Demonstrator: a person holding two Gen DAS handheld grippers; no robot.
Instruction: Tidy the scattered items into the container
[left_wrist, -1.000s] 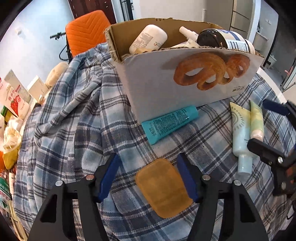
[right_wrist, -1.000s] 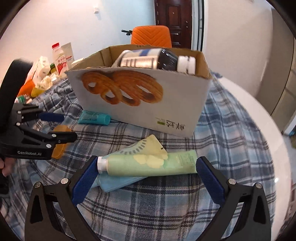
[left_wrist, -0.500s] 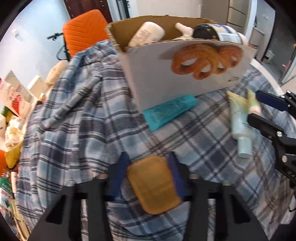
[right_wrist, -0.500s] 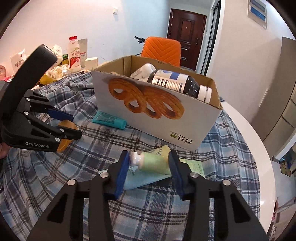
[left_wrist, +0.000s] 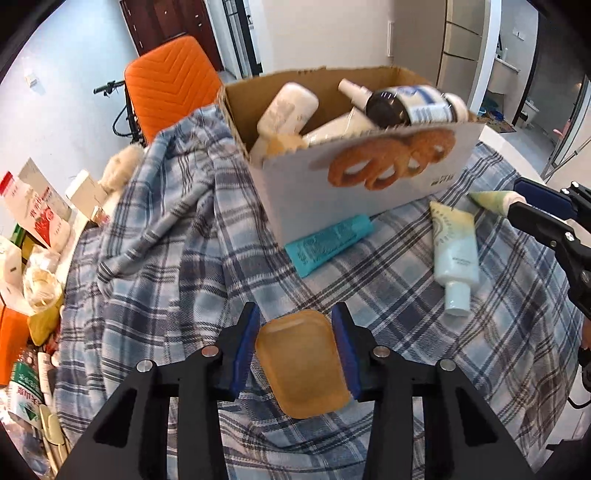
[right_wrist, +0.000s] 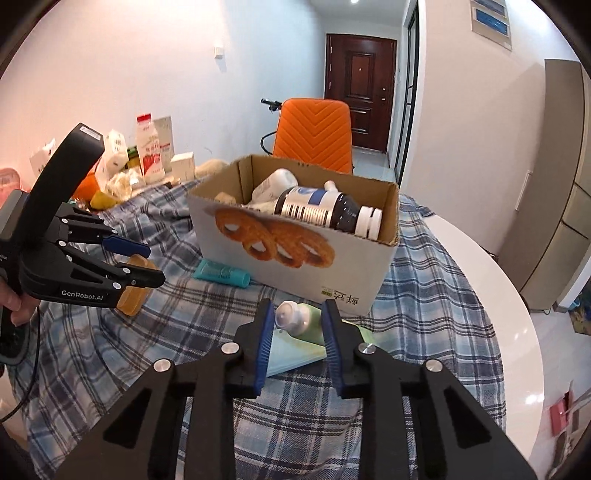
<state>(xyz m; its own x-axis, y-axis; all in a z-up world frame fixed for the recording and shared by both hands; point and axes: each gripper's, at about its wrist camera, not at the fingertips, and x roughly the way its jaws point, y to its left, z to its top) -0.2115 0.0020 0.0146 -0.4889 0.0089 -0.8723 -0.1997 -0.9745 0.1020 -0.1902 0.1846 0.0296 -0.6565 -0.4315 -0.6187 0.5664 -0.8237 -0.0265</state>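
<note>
My left gripper (left_wrist: 294, 325) is shut on an amber soap bar (left_wrist: 301, 363) and holds it above the plaid cloth; it also shows in the right wrist view (right_wrist: 135, 266). My right gripper (right_wrist: 298, 317) is shut on a pale green tube (right_wrist: 301, 321), lifted off the cloth; its tip shows in the left wrist view (left_wrist: 493, 199). The cardboard box (left_wrist: 354, 184) with a pretzel print stands ahead and holds bottles, among them a dark bottle (right_wrist: 325, 214). A teal tube (left_wrist: 328, 243) lies against the box front. A light blue tube (left_wrist: 454, 251) lies on the cloth.
An orange chair (right_wrist: 314, 133) stands behind the table. Cartons, a milk bottle and snack packs (left_wrist: 37, 229) crowd the table's left side. The white table rim (right_wrist: 498, 295) is bare at the right. The plaid cloth (left_wrist: 166, 240) is bunched to the left of the box.
Both grippers have shut, the left on the soap bar and the right on the green tube, and both have lifted their items off the cloth, higher against the box.
</note>
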